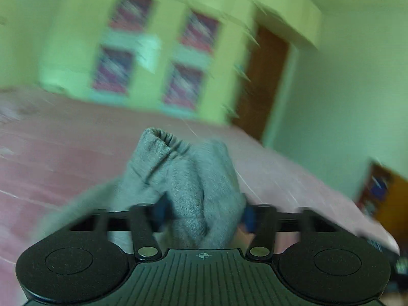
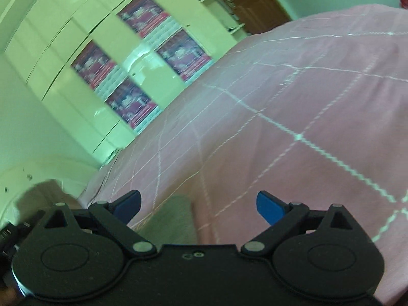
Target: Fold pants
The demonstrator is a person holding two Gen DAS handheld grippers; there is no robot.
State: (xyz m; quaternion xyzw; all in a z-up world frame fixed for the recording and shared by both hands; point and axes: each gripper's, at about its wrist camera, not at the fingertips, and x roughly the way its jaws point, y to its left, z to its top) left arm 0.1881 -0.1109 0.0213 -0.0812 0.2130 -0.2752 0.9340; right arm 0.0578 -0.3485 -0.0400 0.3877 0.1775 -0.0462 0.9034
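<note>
Two grippers work over a bed covered in a pink checked sheet point(image 2: 293, 117): the left gripper point(image 1: 204, 214) has its jaws clamped on a bunched fold of the grey pants point(image 1: 188, 178), lifting the cloth above the sheet so a ribbed cuff stands up in front of the camera. The right gripper point(image 2: 199, 206) hangs just over the bed with its blue-tipped jaws wide apart and holding nothing, a grey strip of the pants lying on the sheet between and below them. A pale green wardrobe point(image 2: 76, 38) with patterned panels stands beyond the bed.
</note>
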